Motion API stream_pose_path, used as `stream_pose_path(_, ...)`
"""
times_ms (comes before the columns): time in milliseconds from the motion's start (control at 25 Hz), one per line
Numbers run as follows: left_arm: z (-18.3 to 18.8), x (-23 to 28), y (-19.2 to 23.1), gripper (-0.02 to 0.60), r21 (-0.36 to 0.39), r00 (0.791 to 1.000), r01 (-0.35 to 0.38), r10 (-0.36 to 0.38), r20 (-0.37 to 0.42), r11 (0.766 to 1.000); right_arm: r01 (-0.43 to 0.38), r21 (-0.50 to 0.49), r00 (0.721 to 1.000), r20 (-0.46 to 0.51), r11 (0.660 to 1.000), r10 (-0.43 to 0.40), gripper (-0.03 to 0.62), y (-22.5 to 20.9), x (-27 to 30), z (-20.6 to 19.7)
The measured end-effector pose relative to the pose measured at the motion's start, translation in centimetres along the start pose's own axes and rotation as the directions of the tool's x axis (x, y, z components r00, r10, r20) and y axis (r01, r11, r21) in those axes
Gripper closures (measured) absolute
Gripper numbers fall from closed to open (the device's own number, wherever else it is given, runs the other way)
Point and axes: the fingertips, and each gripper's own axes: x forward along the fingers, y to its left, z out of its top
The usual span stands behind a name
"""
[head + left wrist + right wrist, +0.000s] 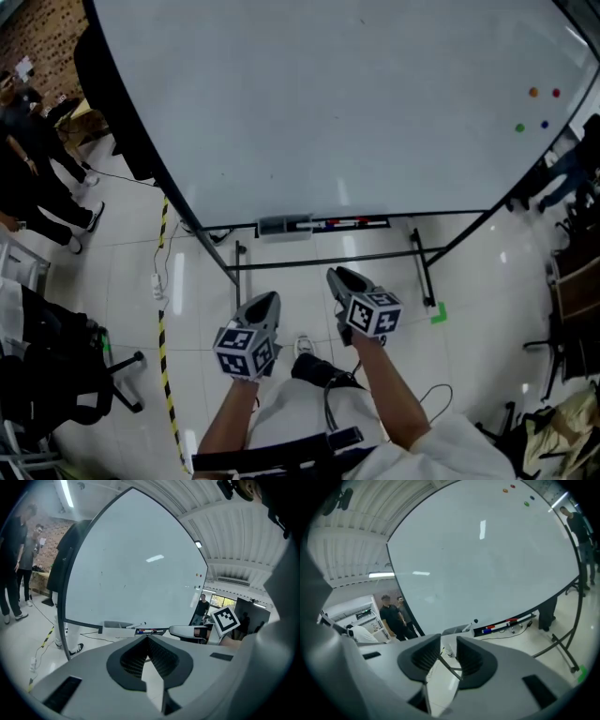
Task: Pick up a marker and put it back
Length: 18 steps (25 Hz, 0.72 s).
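Note:
Several markers [349,223] lie in the tray along the whiteboard's [356,94] bottom edge, red and blue ones among them, beside a grey eraser [284,226]. Both grippers hang in front of the board, below the tray and apart from it. My left gripper [267,300] points at the board with its jaws shut and nothing in them; in the left gripper view [147,638] the markers [150,631] lie ahead. My right gripper [339,277] is open, with a clear gap and nothing between its fingers [449,641]. The markers [506,623] show up and to the right of it.
The whiteboard stands on a black frame [328,258] with legs on the tiled floor. Coloured magnets [534,92] dot its upper right. People stand at the far left [37,159]. A chair with a bag [56,375], yellow-black floor tape [161,309] and a green tape mark [439,314] are nearby.

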Motion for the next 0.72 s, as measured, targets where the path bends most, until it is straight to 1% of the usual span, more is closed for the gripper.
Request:
stream_pose_path(80,0.5,1.2,0.5,0.594,-0.006,1.000,-0.007,0.007,-0.005,1.000,0.007,0.024,1.000,-0.024,1.000,-0.007,0.386,-1.6,2.4,0.6)
stream_pose_path(200,1.0,2.8,1.3,0.594,-0.015,1.000,-0.019,0.019,-0.012,1.000,0.034,0.068,0.998,-0.055,0.997,-0.030,0.331,-4.1,5.9,1.6)
stream_pose_path(320,1.5,4.3,2.3,0.594,-0.025,0.999,-0.038,0.037,-0.020,0.999,0.052,0.110,0.996,-0.077,0.993,-0.044,0.330,-6.0,9.0,2.2)
stream_pose_path(440,2.0,5.6,3.3,0.594,-0.038,0.998,-0.056,0.055,-0.024,0.998,0.060,0.120,0.994,-0.102,0.991,-0.048,0.330,-7.2,11.5,2.4)
stream_pose_path(600,2.4,6.3,4.0,0.594,-0.052,0.997,-0.072,0.071,-0.022,0.996,0.056,0.131,0.992,-0.119,0.990,-0.040,0.334,-8.0,13.4,2.7)
stream_pose_path(680,2.4,6.3,4.1,0.594,-0.057,0.997,-0.078,0.077,-0.025,0.995,0.044,0.143,0.992,-0.121,0.989,-0.027,0.352,-8.1,14.0,2.7)
stream_pose_path(720,2.2,6.3,4.2,0.594,-0.060,0.996,-0.082,0.080,-0.028,0.995,0.037,0.150,0.992,-0.123,0.988,-0.018,0.377,-8.1,14.3,2.6)
